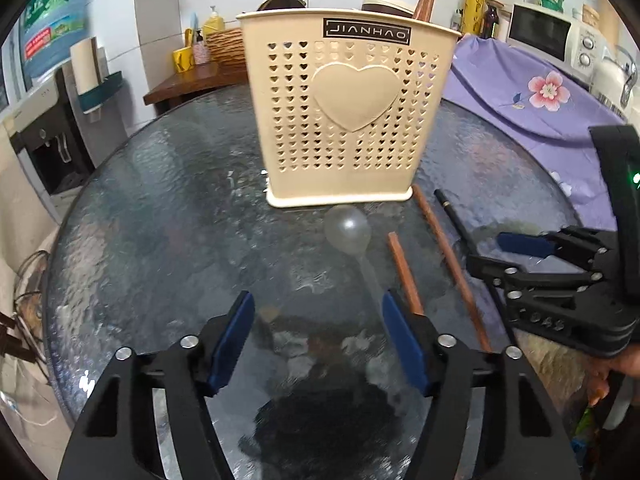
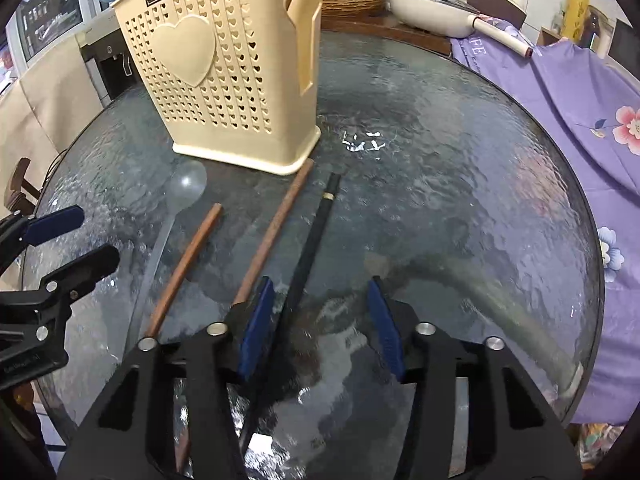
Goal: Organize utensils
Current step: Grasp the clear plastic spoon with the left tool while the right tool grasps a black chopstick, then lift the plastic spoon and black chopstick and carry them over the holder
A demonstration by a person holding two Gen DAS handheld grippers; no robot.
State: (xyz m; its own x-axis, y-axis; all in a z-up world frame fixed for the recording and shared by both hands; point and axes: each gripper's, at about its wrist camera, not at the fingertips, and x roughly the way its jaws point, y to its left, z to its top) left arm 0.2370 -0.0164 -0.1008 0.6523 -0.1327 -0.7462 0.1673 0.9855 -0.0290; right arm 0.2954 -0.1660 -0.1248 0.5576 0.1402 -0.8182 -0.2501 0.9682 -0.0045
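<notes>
On the glass table [image 1: 160, 200] — utensils before a cream holder [image 1: 344, 108].
Clear spoon [image 1: 347, 229], brown chopsticks [image 2: 276, 224], black chopstick [image 2: 316, 236] — left gripper [image 1: 318, 312] and right gripper [image 2: 320, 300] both released.

Microwave [image 1: 548, 34], purple floral cloth [image 1: 520, 80] (beside table)

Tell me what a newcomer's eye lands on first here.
The cream utensil holder with its raised heart stands upright on the round glass table. In front of it lie a clear plastic spoon, two brown chopsticks and a black chopstick, side by side.
</notes>
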